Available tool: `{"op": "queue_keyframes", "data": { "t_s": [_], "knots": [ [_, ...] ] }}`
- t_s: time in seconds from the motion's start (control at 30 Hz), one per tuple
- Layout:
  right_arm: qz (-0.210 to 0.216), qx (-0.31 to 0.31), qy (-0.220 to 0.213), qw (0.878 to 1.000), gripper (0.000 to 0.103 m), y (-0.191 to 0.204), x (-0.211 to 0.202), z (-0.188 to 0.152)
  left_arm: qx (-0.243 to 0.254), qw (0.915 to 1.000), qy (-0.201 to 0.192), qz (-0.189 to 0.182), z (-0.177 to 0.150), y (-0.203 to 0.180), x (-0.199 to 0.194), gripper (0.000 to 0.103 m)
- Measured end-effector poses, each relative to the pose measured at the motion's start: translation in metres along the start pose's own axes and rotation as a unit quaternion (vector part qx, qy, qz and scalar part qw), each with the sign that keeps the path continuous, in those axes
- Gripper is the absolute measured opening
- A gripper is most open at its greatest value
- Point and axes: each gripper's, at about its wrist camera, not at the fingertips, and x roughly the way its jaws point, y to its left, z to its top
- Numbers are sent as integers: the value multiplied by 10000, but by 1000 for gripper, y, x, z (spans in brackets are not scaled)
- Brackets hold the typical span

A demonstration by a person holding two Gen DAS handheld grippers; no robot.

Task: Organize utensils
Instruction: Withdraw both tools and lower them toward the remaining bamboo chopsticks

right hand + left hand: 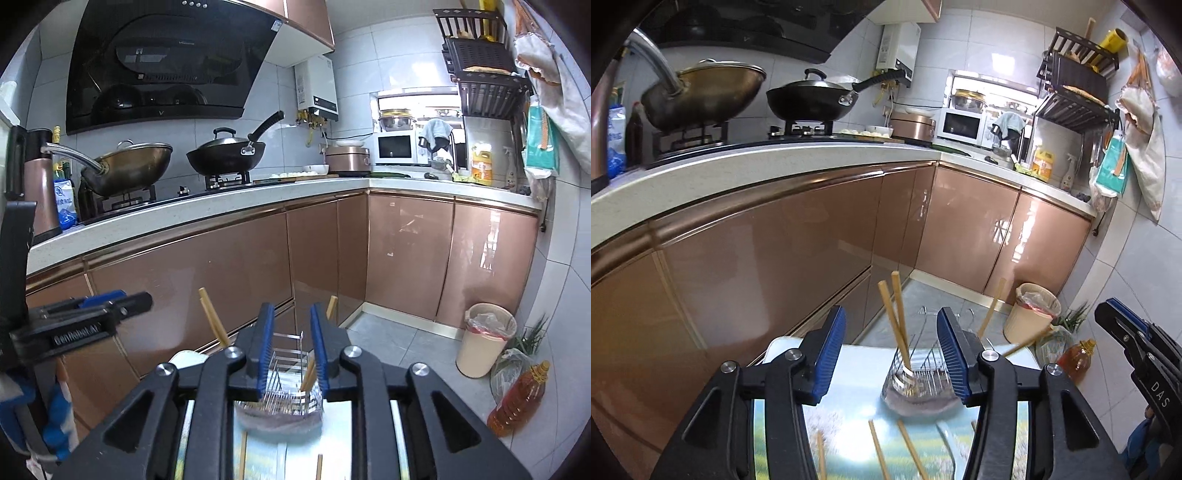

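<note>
A wire utensil holder (919, 373) (284, 373) stands on a table with a meadow print (857, 373) (340, 443). Two wooden chopsticks (895, 317) lean upright in it, and another stick (991, 310) pokes up on its right side. Several loose chopsticks (877, 454) (243, 454) lie on the table in front of the holder. My left gripper (891, 312) hovers just short of the holder, open, with nothing between its pads. My right gripper (291, 307) is beside it, its jaws a narrow gap apart and empty; the holder shows beyond them.
Brown cabinet doors (798, 258) run close behind the table under a white counter (184, 218) with two woks. On the floor to the right stand a cream bin (484, 339), a bag of greens and an oil bottle (517, 402).
</note>
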Motion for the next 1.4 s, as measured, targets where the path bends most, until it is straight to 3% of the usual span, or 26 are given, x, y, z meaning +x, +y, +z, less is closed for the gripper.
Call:
{"op": "queue_keyframes", "data": {
  "t_s": [0.47, 0.9, 1.17, 1.4],
  "knots": [
    [-127, -59, 15, 9999, 20, 12, -100, -5, 18, 9994, 283, 174, -28, 31, -92, 51],
    [-224, -72, -86, 9997, 20, 19, -171, -15, -7, 9998, 157, 154, -59, 32, -158, 51],
    [-247, 8, 191, 9995, 20, 12, -172, -36, -13, 9991, 413, 64, -83, 26, -154, 51],
    [-224, 132, 754, 9968, 20, -5, -128, -67, -160, 9948, 1004, 88, -105, 27, -103, 51]
  ]
}}
